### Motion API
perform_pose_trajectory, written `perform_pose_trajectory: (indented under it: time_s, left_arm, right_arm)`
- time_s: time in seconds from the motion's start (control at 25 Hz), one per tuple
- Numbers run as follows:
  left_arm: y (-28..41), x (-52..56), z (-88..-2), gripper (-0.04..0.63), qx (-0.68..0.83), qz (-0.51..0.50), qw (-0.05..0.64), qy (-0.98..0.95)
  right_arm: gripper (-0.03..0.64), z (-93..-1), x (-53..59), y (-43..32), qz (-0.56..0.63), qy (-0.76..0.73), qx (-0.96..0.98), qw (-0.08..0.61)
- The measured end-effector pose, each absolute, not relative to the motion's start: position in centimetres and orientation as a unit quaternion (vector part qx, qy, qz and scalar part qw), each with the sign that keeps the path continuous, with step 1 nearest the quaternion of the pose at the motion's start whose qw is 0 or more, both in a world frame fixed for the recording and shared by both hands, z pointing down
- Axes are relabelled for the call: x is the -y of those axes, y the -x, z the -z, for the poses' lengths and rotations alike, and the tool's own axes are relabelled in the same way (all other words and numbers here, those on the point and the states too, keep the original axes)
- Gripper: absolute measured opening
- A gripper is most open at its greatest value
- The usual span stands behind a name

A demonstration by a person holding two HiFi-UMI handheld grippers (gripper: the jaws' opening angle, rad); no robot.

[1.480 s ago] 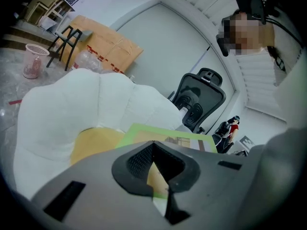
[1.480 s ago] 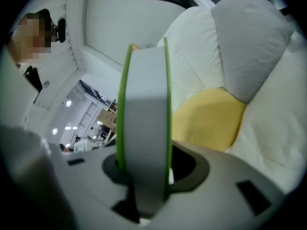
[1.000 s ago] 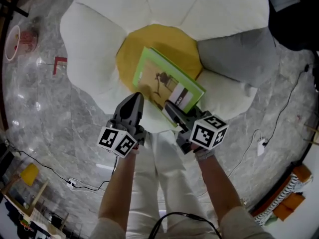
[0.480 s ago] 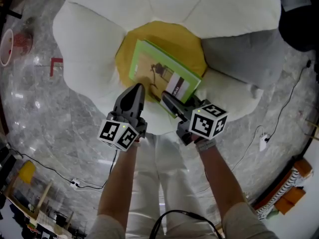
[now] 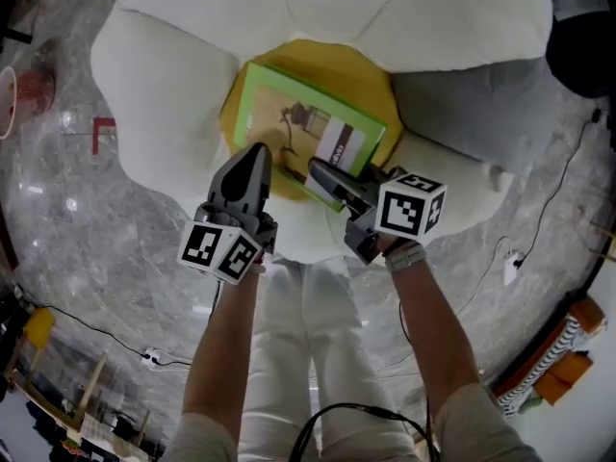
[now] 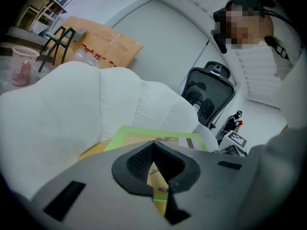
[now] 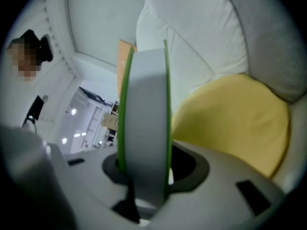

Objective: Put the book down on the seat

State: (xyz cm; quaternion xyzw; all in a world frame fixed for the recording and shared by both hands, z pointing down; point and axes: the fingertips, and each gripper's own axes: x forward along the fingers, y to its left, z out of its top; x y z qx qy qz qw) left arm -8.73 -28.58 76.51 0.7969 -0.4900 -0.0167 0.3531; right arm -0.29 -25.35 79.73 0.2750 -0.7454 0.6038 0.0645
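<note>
Your right gripper (image 5: 318, 168) is clamped on the near right corner of the book (image 5: 303, 142), which lies over the yellow centre (image 5: 371, 75) of the white petal seat (image 5: 159, 94). Only the right gripper view shows the grip itself: grey page edges between green covers, pinched in the jaws, with the yellow centre to the right. Your left gripper (image 5: 256, 152) hangs over the book's near left edge. Its own view shows the jaws drawn to a thin slit with nothing in them and the cover beyond. From overhead you cannot tell whether the book touches the yellow centre.
</note>
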Motion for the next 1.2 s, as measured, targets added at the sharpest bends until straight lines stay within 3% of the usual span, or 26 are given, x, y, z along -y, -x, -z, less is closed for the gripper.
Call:
perform_pose_trajectory:
  time_s: [0.48, 0.64, 0.88, 1.2]
  left_arm:
    - [9.6, 28.9, -77.3, 0.023, 0.482, 0.019, 0.359, -0.799]
    - [9.8, 29.0, -77.6, 0.023, 0.484, 0.029, 0.368, -0.793]
    - [8.8, 28.7, -80.3, 0.023, 0.466, 0.021, 0.396, -0.791]
    - [7.0, 28.1, -82.9, 0.023, 0.451, 0.007, 0.438, -0.778]
  right_arm:
    - [0.152, -82.3, 26.5, 0.5, -0.672, -0.181, 0.711, 0.099]
    - [0.152, -84.4, 25.9, -0.4, -0.682, -0.195, 0.690, 0.143]
    - [0.155, -85.1, 26.3, -1.1, -0.680, -0.222, 0.684, 0.143]
    - [0.230, -86.4, 26.7, -2.6, -0.667, -0.277, 0.669, 0.177]
